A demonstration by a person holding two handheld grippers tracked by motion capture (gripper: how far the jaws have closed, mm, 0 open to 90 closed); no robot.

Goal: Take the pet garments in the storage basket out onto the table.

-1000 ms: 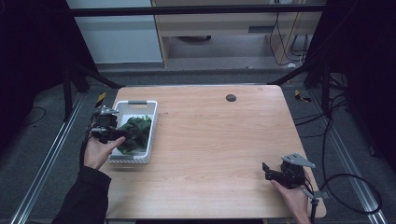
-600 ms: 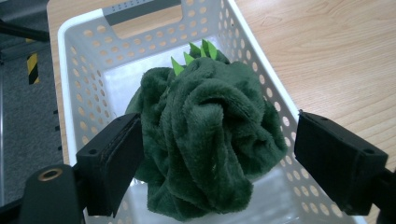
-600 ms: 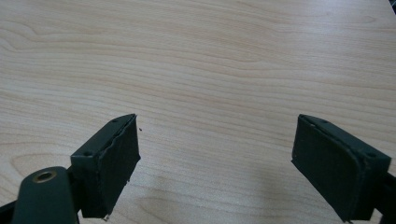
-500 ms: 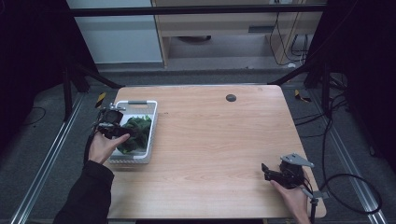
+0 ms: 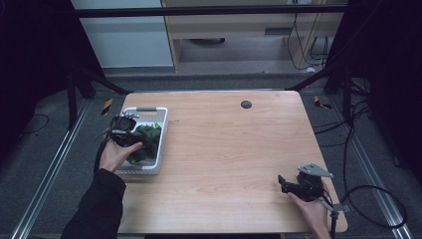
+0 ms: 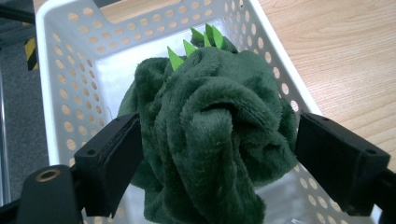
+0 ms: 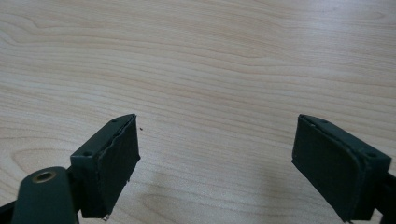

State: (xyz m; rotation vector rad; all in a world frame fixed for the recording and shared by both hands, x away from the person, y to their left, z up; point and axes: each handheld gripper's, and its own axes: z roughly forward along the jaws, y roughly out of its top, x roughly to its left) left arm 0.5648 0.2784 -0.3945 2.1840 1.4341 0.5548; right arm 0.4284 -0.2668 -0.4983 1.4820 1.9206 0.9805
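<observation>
green plush toy [image 6: 210, 135] between left gripper [image 6: 215, 158] jaws — white basket [image 6: 56, 70], right gripper [image 7: 219, 163] spread

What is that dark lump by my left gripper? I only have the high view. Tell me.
Observer: A dark green plush toy with bright green felt spikes, sitting in the white perforated basket.
Operator: Report the left jaws.
Observer: The left gripper is open, one jaw on each side of the plush; its folds bulge between them and the left pad sits against the fabric.
Operator: Now report the right one.
Observer: The right gripper is open, with bare wooden table between its jaws.
</observation>
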